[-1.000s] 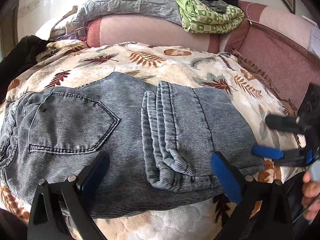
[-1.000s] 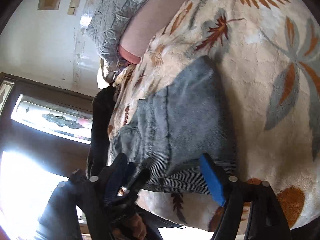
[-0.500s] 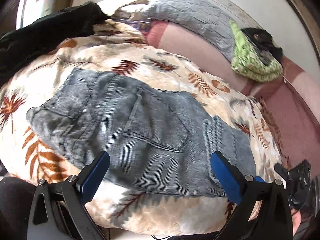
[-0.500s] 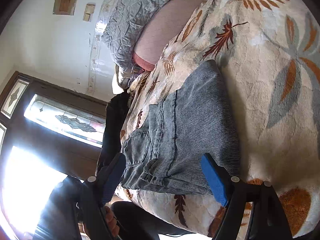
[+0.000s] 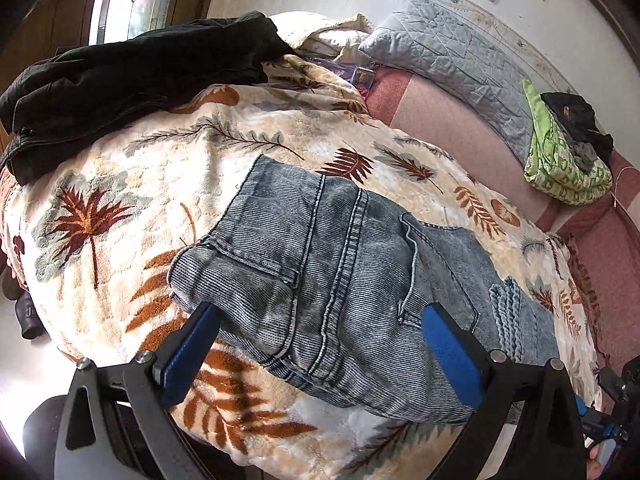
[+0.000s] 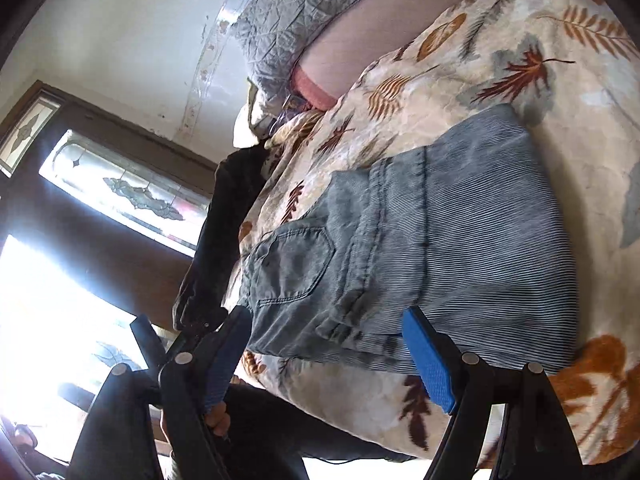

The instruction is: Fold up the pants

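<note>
I see the leaf-print blanket carrying the folded pants near its front edge. My left gripper and right gripper both gape wide, holding nothing. A careless pinch could drag the layers and undo the fold.

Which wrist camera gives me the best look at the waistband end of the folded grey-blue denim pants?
Left wrist. The waistband end of the folded grey-blue denim pants lies in full view there, between the open left gripper's fingers. The right wrist view shows the pants side-on; the waistband is foreshortened at their far left.
</note>
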The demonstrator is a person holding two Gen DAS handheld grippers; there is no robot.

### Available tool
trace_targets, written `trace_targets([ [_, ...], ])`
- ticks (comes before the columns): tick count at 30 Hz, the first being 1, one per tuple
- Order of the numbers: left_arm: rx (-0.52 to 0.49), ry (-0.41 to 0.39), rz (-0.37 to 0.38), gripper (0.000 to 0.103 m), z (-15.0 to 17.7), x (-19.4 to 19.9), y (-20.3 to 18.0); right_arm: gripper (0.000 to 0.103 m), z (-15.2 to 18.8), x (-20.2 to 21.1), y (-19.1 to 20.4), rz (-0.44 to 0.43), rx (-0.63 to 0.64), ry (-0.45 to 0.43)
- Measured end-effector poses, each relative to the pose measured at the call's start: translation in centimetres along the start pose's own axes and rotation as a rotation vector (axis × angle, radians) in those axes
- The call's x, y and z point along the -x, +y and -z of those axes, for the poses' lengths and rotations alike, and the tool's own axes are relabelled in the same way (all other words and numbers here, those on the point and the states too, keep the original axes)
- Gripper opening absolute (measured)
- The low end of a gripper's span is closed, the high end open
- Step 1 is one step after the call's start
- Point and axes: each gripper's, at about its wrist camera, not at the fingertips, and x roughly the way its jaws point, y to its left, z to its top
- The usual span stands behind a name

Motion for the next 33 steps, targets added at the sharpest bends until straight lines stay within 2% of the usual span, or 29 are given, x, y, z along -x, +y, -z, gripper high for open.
trace_targets([
  [5, 0.015, -0.002, 0.015, 0.101, -0.1, 0.0, 0.9, 0.080, -1.7, -4.9, 4.6, 0.034, 0.098, 0.057],
  [9, 0.033, 0.004, 0.030, 0.101, -0.1, 0.0, 1.6, 0.081, -2.2, -9.4, 5.9, 0.093, 0.139, 0.116],
  [10, 0.039, 0.006, 0.034, 0.101, -0.1, 0.0, 1.8, 0.081, -2.1, -10.7, 5.6, 0.103, 0.135, 0.153],
  [12, 0.049, 0.006, 0.036, 0.101, -0.2, 0.0, 2.3, 0.081, -1.4, -14.0, 3.9, 0.181, 0.065, 0.310],
  [13, 0.058, 0.005, 0.036, 0.101, -0.2, 0.1, 2.6, 0.081, -1.4, -14.5, 3.9, 0.209, 0.061, 0.321],
  [15, 0.084, -0.006, 0.042, 0.101, -0.2, 0.5, 3.3, 0.081, -2.0, -14.3, 5.4, 0.218, 0.078, 0.320],
  [16, 0.097, -0.014, 0.044, 0.101, -0.2, 0.7, 3.7, 0.081, -2.3, -14.1, 6.2, 0.194, 0.076, 0.322],
  [20, 0.141, -0.016, 0.047, 0.101, -0.2, 0.8, 4.8, 0.081, -3.7, -13.4, 9.0, 0.164, 0.133, 0.227],
  [23, 0.156, -0.002, 0.050, 0.101, 0.0, 0.7, 5.5, 0.082, -4.8, -15.2, 8.6, 0.163, 0.091, 0.214],
  [26, 0.205, 0.015, 0.072, 0.101, 0.1, 0.5, 6.5, 0.082, -5.6, -18.1, 7.0, 0.204, 0.051, 0.213],
  [28, 0.236, 0.021, 0.079, 0.101, 0.1, 0.4, 7.3, 0.082, -5.7, -20.1, 4.6, 0.221, -0.059, 0.272],
  [29, 0.249, 0.019, 0.078, 0.101, 0.1, 0.4, 7.6, 0.082, -6.0, -19.6, 4.8, 0.209, -0.077, 0.243],
  [31, 0.268, 0.022, 0.079, 0.101, 0.2, 0.4, 8.1, 0.082, -6.8, -19.6, 6.1, 0.178, -0.051, 0.260],
  [33, 0.275, 0.035, 0.083, 0.101, 0.2, 0.0, 8.1, 0.082, -8.2, -19.5, 7.5, 0.191, 0.002, 0.225],
])
